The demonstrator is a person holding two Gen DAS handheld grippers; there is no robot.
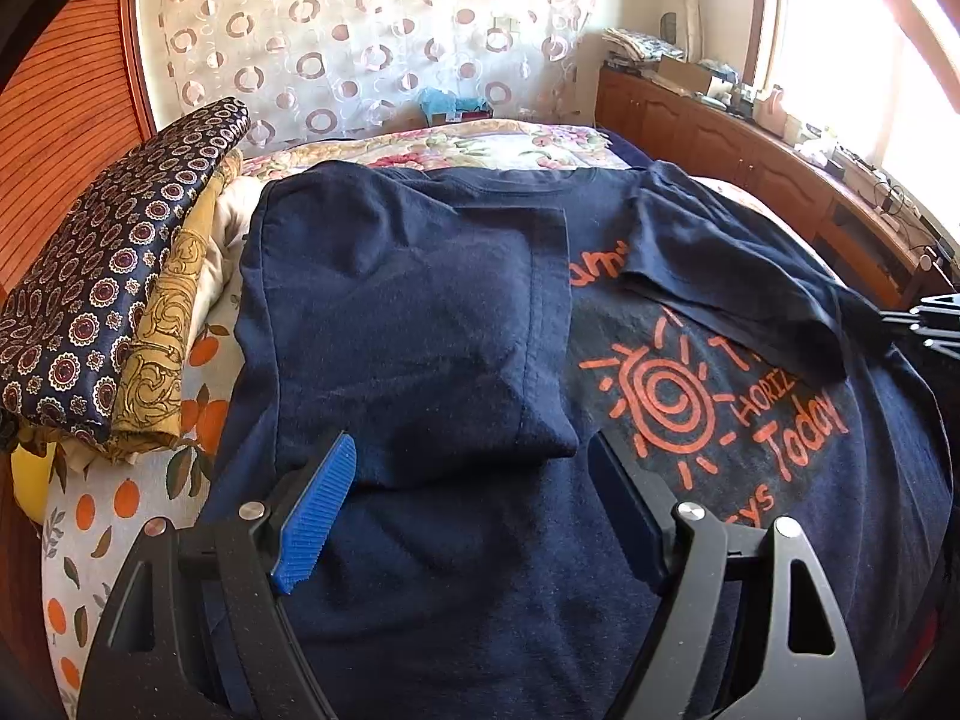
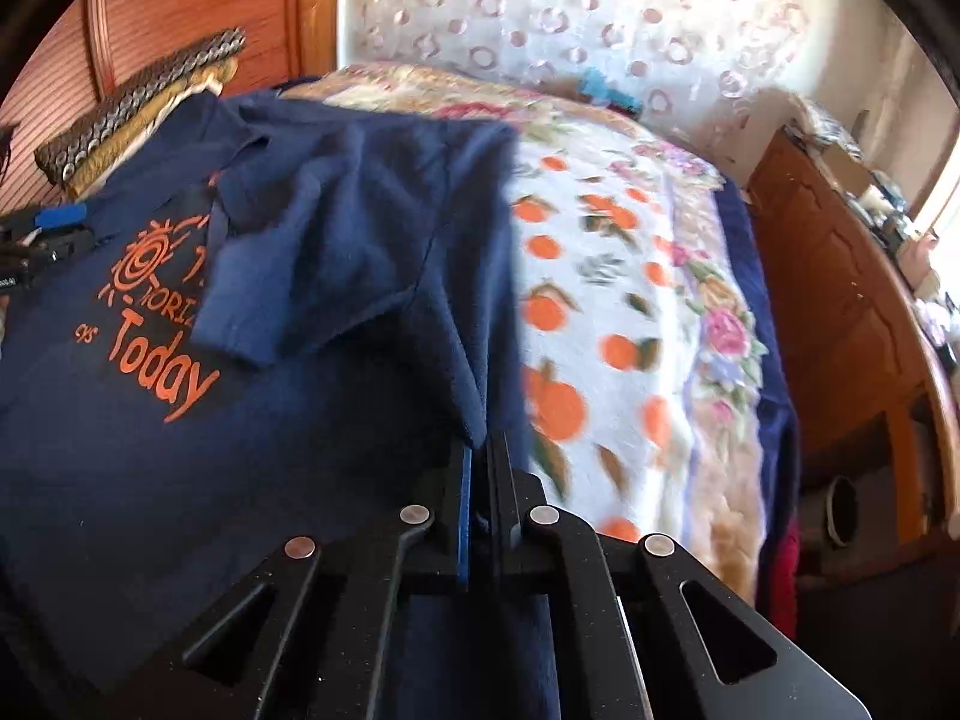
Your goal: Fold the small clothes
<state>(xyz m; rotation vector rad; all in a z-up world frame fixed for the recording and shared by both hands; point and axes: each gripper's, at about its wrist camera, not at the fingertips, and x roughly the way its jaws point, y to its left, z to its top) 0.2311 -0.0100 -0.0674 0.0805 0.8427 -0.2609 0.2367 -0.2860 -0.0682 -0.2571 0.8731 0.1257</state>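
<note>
Left wrist view: the navy T-shirt (image 1: 432, 312) lies spread on the orange-print bedspread (image 1: 120, 510), its left side folded inward; the left gripper (image 1: 474, 498) hovers over it, jaws apart, holding nothing.

Right wrist view: the right gripper (image 2: 480, 450) — jaws together — pinches the T-shirt's right edge.

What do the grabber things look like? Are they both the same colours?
Yes. The left gripper and the right gripper are both black, with cut-out holes, round silver bolts, and one ridged blue pad facing a dark one.
</note>
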